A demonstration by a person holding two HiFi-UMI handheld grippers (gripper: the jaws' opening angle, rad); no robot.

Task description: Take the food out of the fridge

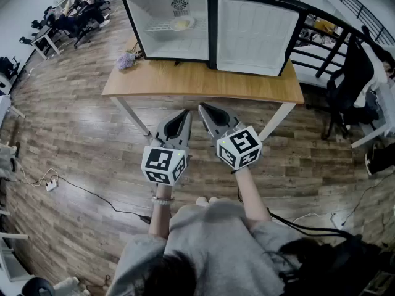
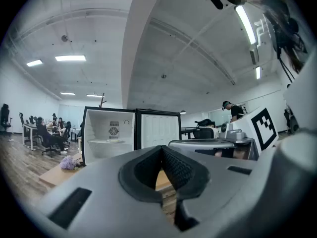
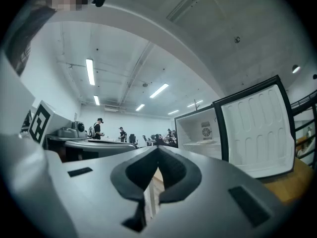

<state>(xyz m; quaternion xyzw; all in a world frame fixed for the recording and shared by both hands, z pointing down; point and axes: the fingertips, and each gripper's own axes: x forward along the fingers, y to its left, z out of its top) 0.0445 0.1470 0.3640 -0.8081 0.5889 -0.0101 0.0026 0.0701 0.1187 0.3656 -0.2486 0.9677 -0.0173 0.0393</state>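
- Ahead of both grippers, well apart from their tips, a small white fridge with a black frame (image 1: 148,14) stands open on a light wooden table with white legs (image 1: 203,82).
- grey left gripper (image 1: 185,113) (image 2: 161,149): held level, jaws clenched with the tips touching, nothing between them.
- grey right gripper (image 1: 202,107) (image 3: 157,150): just beside the left one, level, jaws pressed together, empty.
- pale yellowish food (image 1: 182,24) lies on the white shelf inside the fridge, straight ahead of the left gripper and far beyond its tips; too small to tell what kind of food.
- white ribbed fridge door (image 1: 256,36) is swung wide, ahead of the right gripper and to its right side.
- bunch of purple flowers (image 1: 126,60) lies on the table, ahead and left of the left gripper, just beside the fridge's left corner.
- Both grippers hover over the brown plank floor (image 1: 74,140), short of the table's near edge.
- thin black cable (image 1: 92,193) runs across the floor, left of the left gripper.
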